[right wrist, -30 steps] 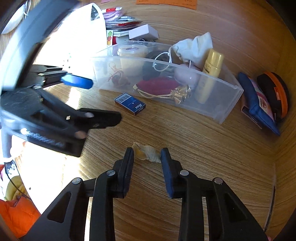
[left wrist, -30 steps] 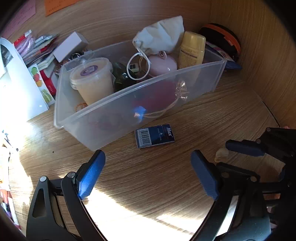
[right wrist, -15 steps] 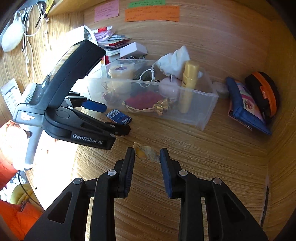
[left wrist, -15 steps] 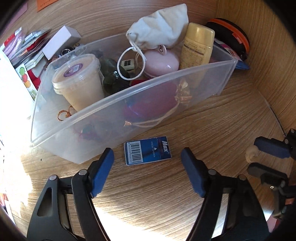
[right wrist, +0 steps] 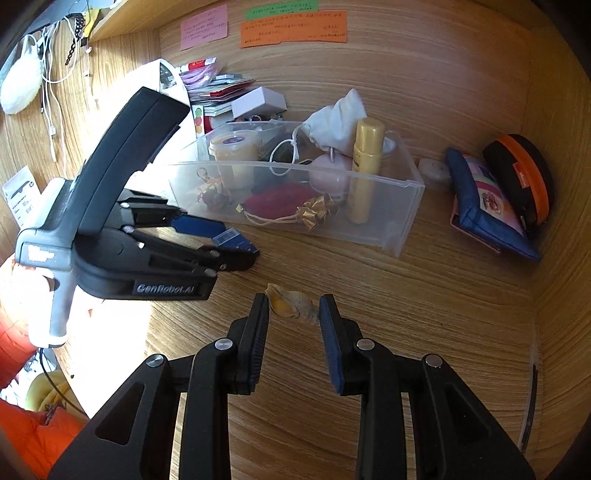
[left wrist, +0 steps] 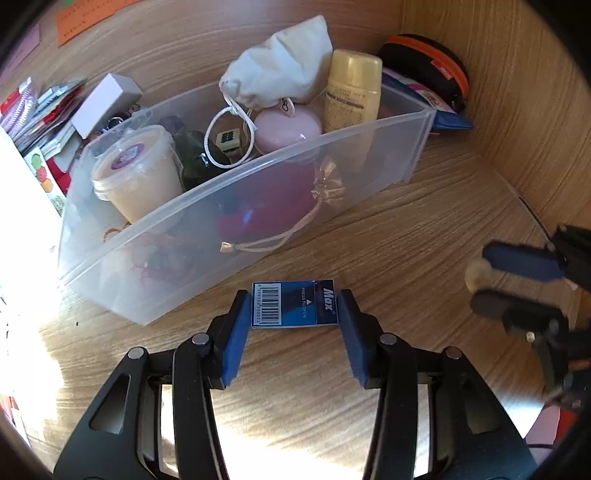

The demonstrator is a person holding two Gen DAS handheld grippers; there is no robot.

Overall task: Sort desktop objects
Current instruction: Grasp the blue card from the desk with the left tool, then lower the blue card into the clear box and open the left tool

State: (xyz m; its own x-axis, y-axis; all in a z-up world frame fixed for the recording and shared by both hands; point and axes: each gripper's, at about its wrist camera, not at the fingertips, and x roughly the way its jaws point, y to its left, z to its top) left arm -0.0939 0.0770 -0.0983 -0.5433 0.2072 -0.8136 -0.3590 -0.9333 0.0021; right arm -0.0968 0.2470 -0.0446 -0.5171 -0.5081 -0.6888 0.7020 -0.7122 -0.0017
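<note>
Closing now on small flat blue cardboard box w/ barcode (left wrist: 294, 303): left gripper (left wrist: 293, 314) jaws, wide apart a sec ago w/ box lying well ahead, now bracket box's short ends, pads just beside or touching, box flat on wooden desk (left wrist: 388, 258) right in front of clear plastic bin (left wrist: 236, 184). Means pickup nearly secured, prob. bin drop next. Right gripper (right wrist: 294, 308) unchanged, pinching pale spiral seashell (right wrist: 291, 304), lifted a bit. Left view blurs shell but shows box label; right view shows shell sharply, box (right wrist: 236, 238) mostly hidden behind left gripper (right wrist: 207, 240), plus sticky notes (right wrist: 293, 27) on wall.
</note>
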